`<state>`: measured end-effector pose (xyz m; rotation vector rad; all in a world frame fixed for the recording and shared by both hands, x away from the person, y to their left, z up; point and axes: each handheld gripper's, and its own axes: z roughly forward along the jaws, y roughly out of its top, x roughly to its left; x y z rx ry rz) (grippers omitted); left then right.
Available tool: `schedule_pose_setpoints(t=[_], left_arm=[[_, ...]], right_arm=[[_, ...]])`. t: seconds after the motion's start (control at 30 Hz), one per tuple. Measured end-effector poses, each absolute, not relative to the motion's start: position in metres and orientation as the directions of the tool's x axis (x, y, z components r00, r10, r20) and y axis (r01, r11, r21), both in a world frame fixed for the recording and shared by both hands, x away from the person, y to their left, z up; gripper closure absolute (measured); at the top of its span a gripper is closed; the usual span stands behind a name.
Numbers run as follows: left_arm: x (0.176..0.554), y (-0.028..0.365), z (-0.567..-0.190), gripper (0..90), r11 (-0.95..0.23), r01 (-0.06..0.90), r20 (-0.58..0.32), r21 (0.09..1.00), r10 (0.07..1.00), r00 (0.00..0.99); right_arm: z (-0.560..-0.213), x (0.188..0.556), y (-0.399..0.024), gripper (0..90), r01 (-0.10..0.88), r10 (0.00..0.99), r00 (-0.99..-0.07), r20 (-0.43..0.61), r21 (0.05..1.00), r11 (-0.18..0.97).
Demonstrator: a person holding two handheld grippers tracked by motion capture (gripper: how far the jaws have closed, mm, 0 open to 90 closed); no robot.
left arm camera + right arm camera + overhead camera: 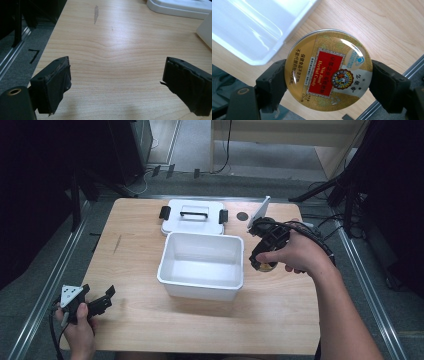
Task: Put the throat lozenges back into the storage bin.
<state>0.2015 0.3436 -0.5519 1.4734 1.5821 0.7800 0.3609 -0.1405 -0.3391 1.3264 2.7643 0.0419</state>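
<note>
Gold tin candy tin [328, 68] pinched edge-on between the right gripper [328, 82] jaws, one pad on each side of its rim, lid face to the camera. In the high view the right gripper [263, 251] holds it clear of the wood, just off the box's 3 o'clock wall. Label reads "Nin Jiom Herbal Candy" on a red panel, Chinese text alongside, round crest at one end; smaller print too fine to read

Step, as I judge it: carry phase, tin picked and heading for the white plastic box [171, 249]. Next move calls for lifting over the rim, centring above the empty floor, lowering, then spreading the jaws. Risk: clipping the wall on the way in

Box lid [176, 220] lies flat at the box's 12 o'clock, touching it. Left gripper [100, 302] parked at 7 o'clock on the table [280, 310], jaws spread, nothing between them
</note>
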Motion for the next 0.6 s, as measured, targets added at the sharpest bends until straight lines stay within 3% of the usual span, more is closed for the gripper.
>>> schedule_pose_setpoints(t=[0.6], left_arm=[[0.202, 0.344, -0.552, 8.5, 0.129, 0.484, -0.158, 0.866, 0.987, 0.019]], right_arm=[[-0.337, 0.366, -0.099, 20.8, 0.735, 0.738, -0.673, -0.051, 0.063, 0.675]])
